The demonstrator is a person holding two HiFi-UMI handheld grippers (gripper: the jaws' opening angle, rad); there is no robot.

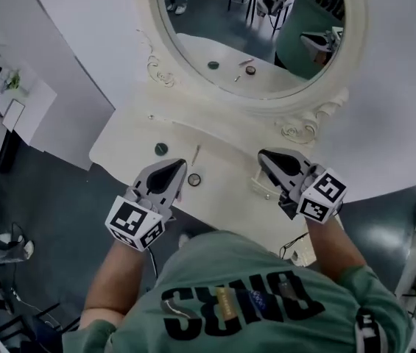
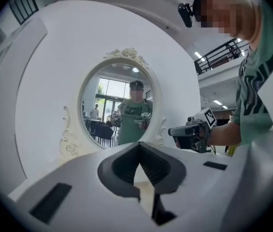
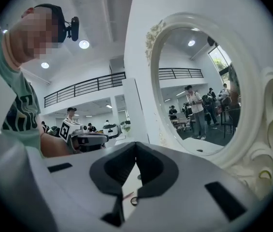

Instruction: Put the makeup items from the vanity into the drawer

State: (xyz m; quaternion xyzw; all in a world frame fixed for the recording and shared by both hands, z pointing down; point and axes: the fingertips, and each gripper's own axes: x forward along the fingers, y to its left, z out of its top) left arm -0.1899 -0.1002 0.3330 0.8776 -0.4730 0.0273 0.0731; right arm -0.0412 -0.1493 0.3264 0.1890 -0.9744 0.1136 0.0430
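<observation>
Your vanity (image 1: 226, 186) is cream, and its oval mirror frame (image 1: 300, 129) carries raised scrollwork in the same cream. On it you have a dark green round item (image 1: 161, 149), a thin tan stick (image 1: 195, 155) and a small round item (image 1: 194, 179) with a dark rim and a pale centre. Your left gripper (image 1: 181, 163) and right gripper (image 1: 261, 154) are pale grey with black jaw linings. Their marker cubes (image 1: 135, 224) show black-and-white square patterns. Your shirt (image 1: 252, 271) is sage green with black lettering. The floor (image 1: 68, 204) is dark teal.
</observation>
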